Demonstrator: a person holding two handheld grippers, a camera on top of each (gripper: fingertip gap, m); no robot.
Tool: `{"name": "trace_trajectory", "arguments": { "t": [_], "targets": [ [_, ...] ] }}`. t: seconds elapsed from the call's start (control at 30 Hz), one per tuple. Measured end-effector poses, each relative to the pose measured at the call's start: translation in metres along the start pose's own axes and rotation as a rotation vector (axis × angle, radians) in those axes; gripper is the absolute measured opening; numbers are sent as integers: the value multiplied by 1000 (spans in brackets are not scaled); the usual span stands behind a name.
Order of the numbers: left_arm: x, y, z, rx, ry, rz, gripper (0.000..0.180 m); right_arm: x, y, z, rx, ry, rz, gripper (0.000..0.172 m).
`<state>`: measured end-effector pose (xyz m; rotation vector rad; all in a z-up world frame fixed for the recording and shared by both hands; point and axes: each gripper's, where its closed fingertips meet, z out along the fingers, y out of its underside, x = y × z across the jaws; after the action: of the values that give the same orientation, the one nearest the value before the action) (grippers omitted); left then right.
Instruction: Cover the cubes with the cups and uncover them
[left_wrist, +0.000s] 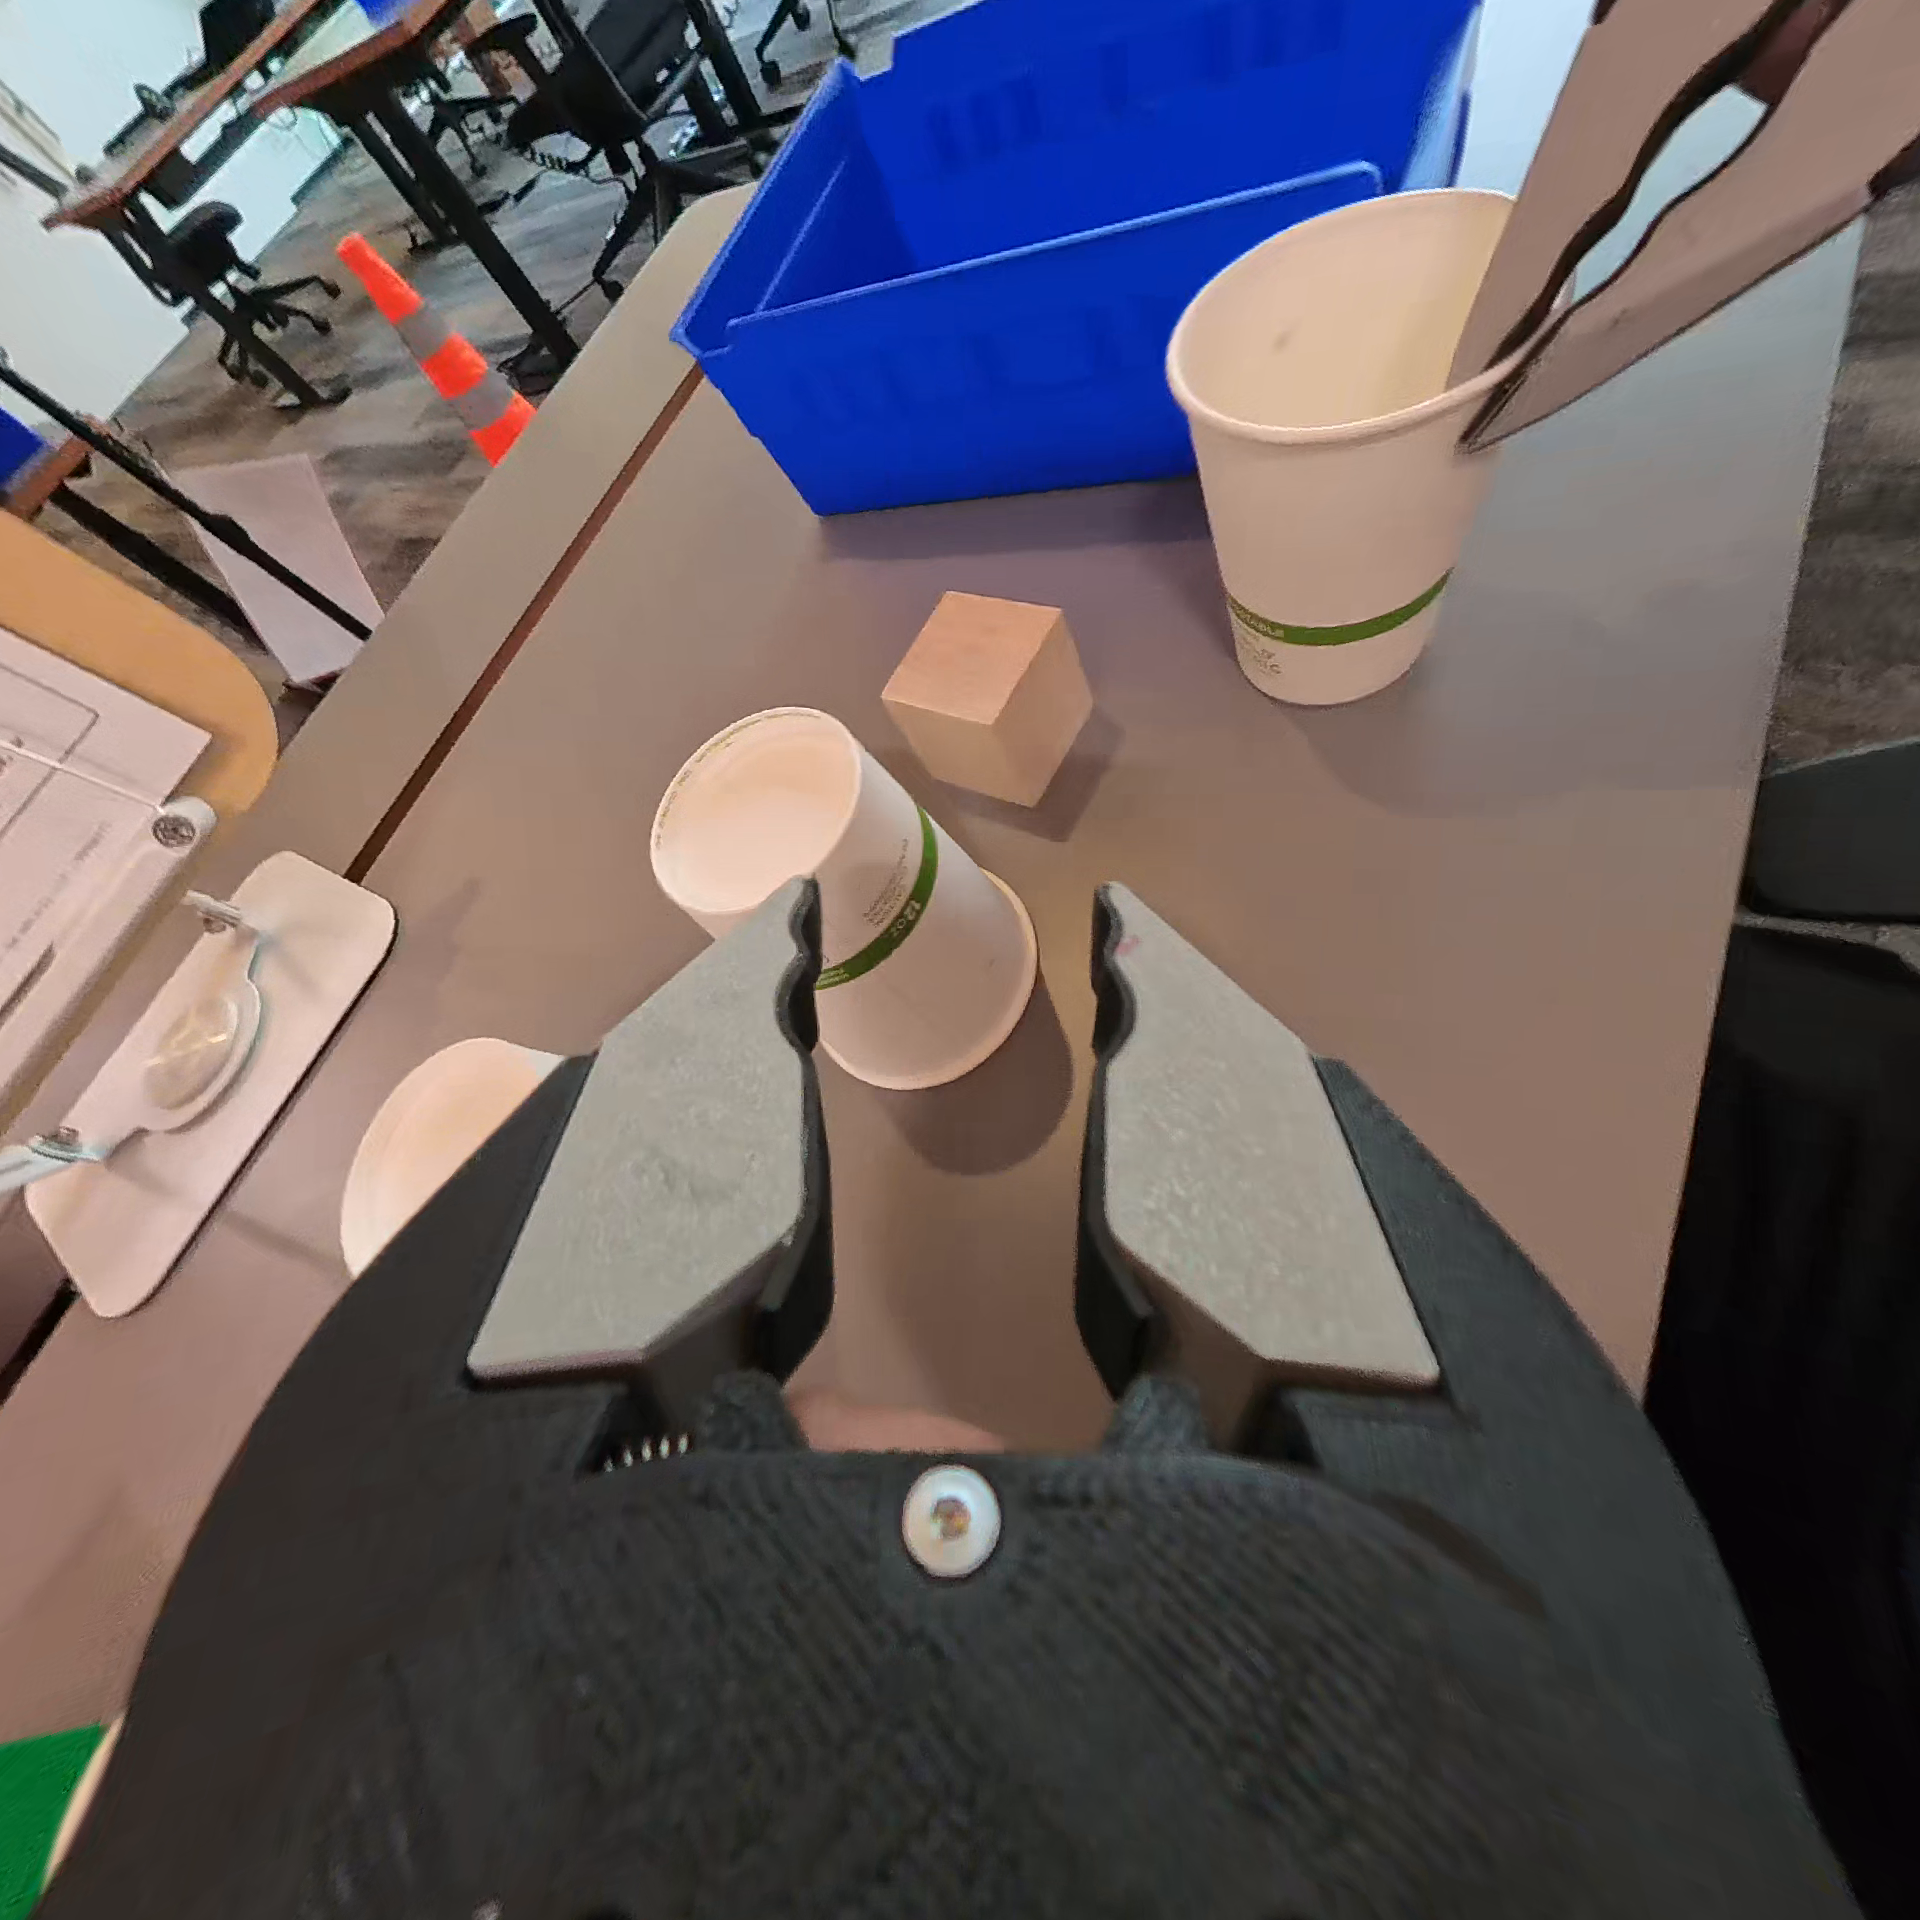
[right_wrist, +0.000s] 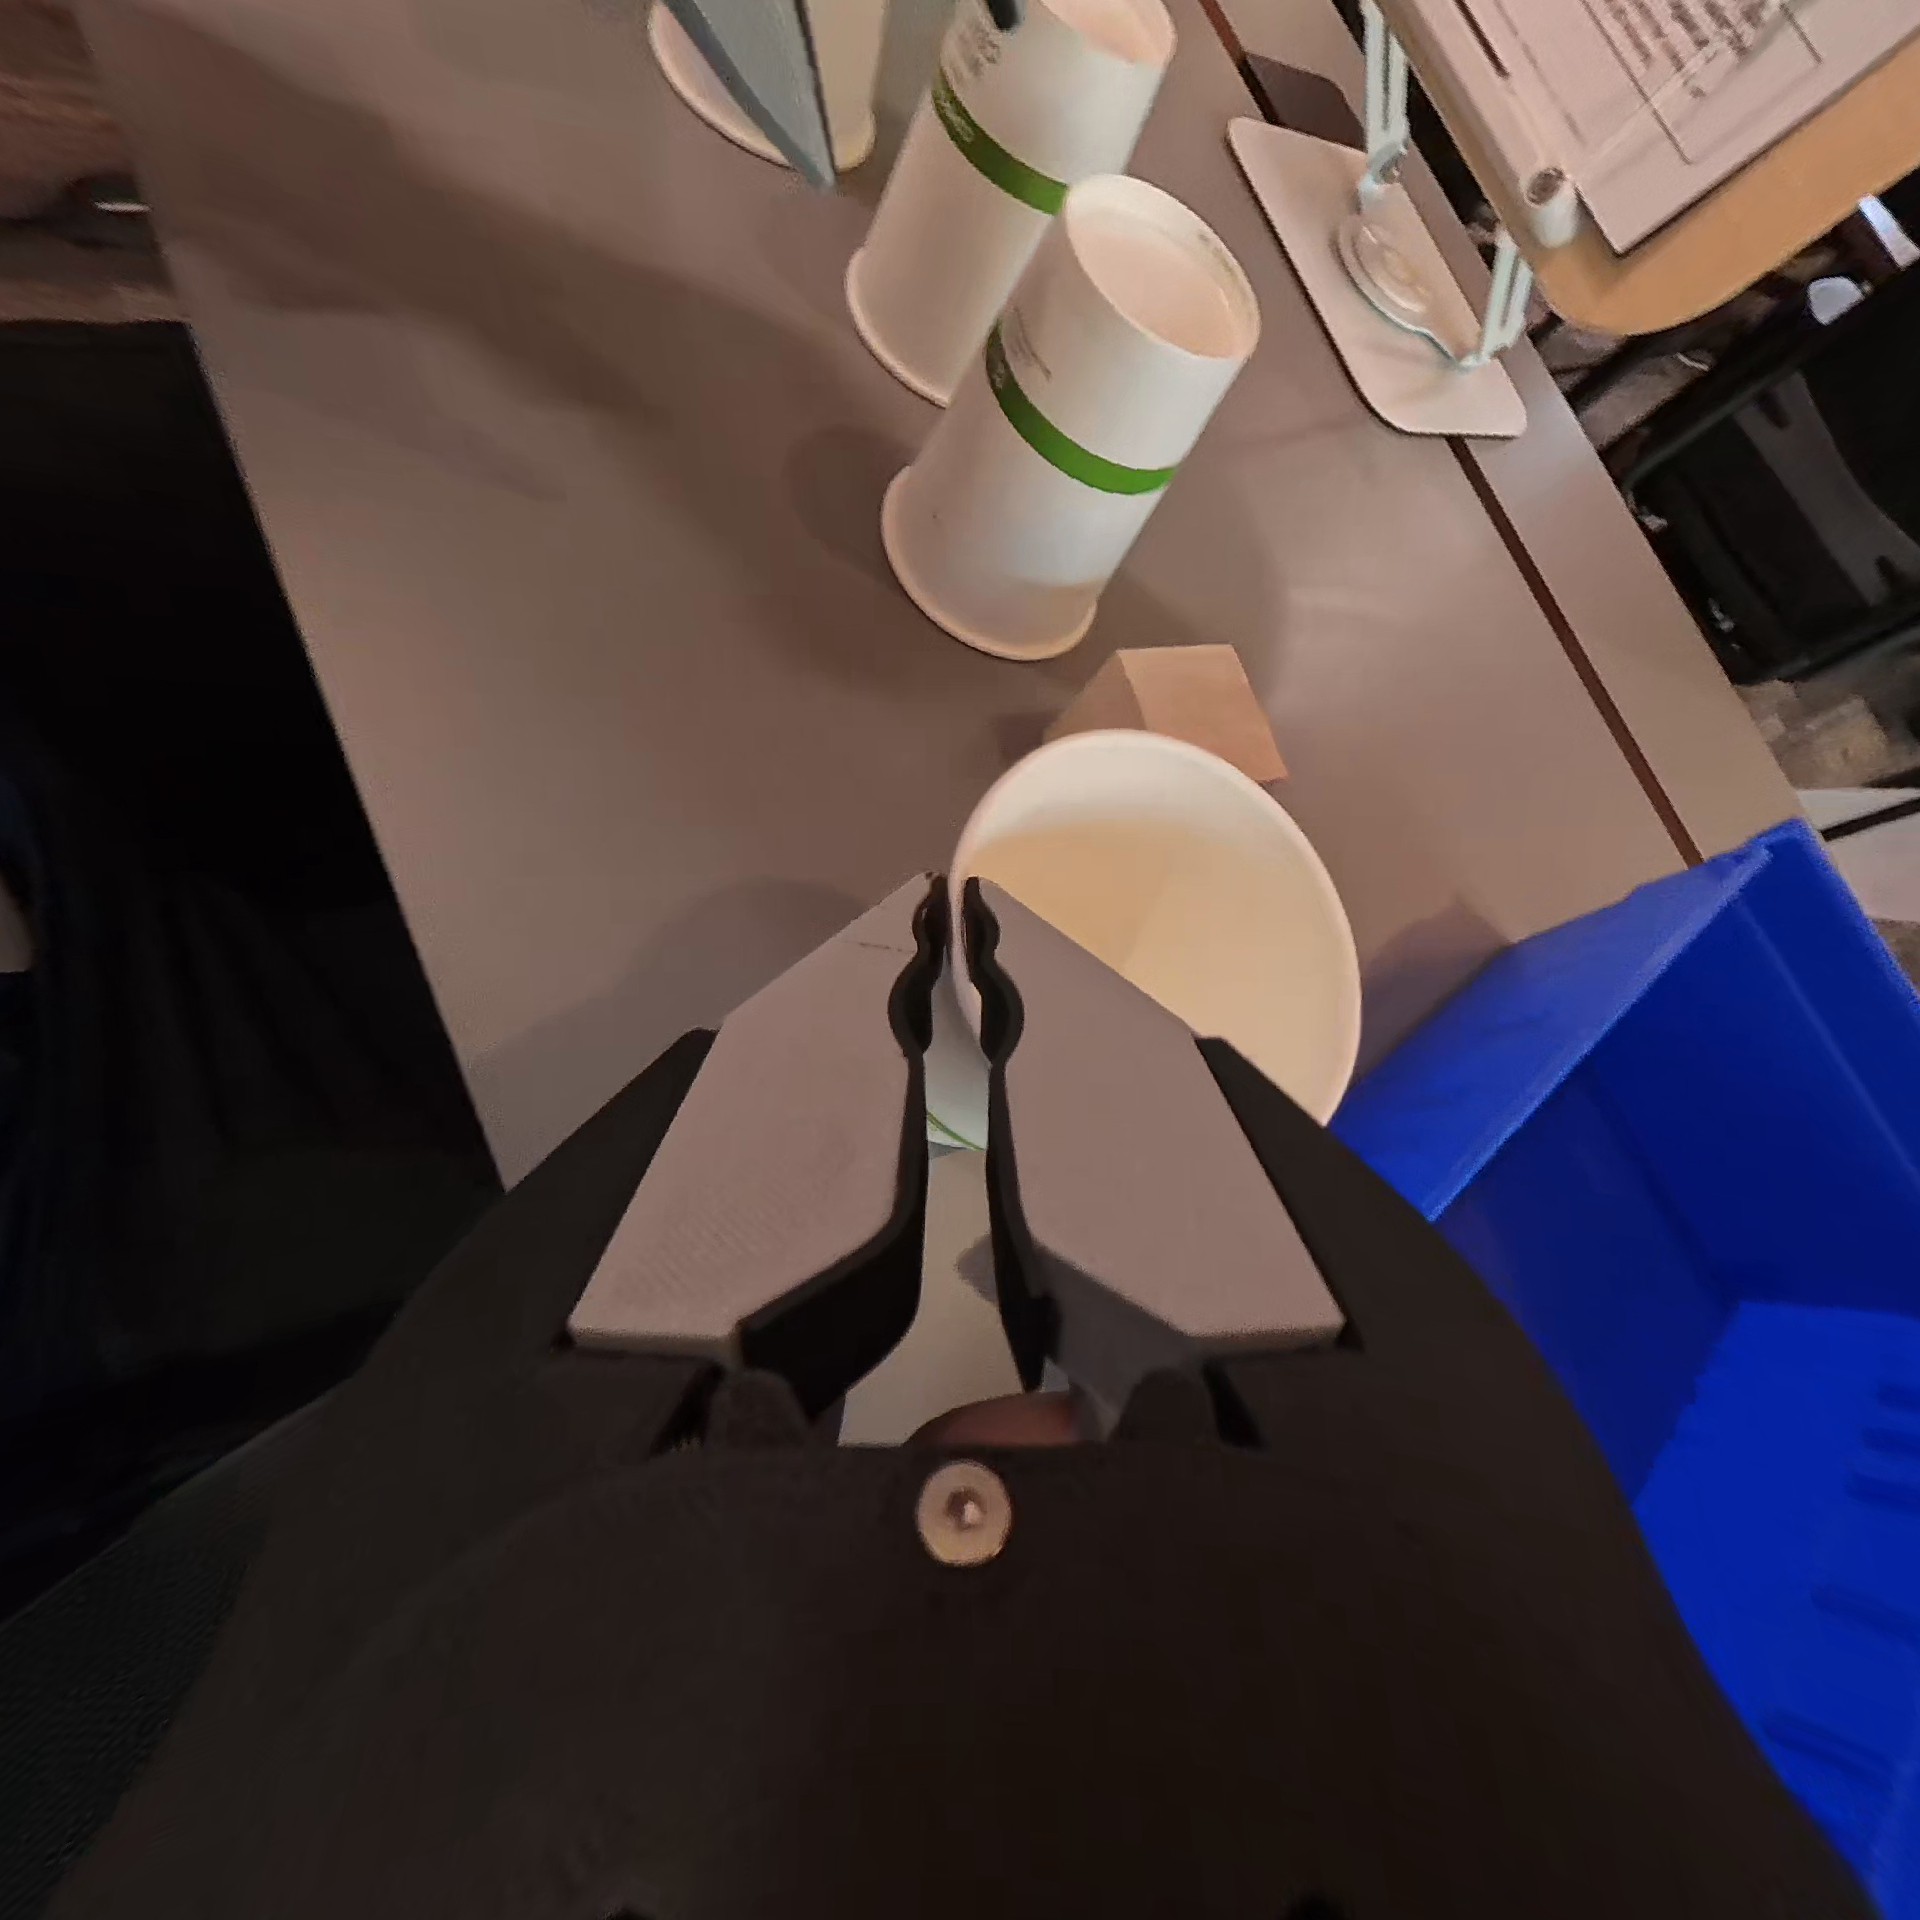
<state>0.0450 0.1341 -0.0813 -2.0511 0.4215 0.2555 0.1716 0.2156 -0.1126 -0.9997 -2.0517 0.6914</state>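
Left wrist view showed your left gripper (left_wrist: 951, 961) spread wide and gripping nothing, an inverted white paper cup (left_wrist: 847, 904) with a green band standing on the smooth grey table (left_wrist: 1351, 935) just ahead of its fingers, another upturned cup (left_wrist: 436, 1132) partly hidden behind the left finger. A bare pale wooden cube (left_wrist: 987, 696), matte with crisp edges, sat just beyond. Your right gripper (right_wrist: 954, 894) had pinched the thin rolled rim of an upright paper cup (right_wrist: 1174, 914) beside the glossy blue plastic bin (left_wrist: 1039, 312).
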Motion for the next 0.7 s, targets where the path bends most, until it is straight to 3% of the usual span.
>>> {"name": "trace_trajectory", "arguments": {
  "t": [0.17, 0.23, 0.43, 0.53, 0.6, 0.7],
  "targets": [
    [-9, 2, 0, -8, -25, -6, 50, 11, 4, -3, -6, 50, 40, 1],
    [-7, 0, 3, -5, -19, 31, 51, 12, 0, -5, 23, 61, 53, 9],
    [-12, 0, 34, -68, 1, 79, 52, 8, -17, -13, 114, 63, 80, 13],
    [-23, 7, 47, -142, -11, 121, 39, 7, -18, -19, 124, 79, 71, 13],
    [-23, 11, 52, -167, 21, 140, 11, 12, -18, -25, 138, 122, 65, 13],
    [-21, 10, 48, -178, 70, 114, 5, 25, -21, -38, 195, 196, 107, 11]
  ]
}}
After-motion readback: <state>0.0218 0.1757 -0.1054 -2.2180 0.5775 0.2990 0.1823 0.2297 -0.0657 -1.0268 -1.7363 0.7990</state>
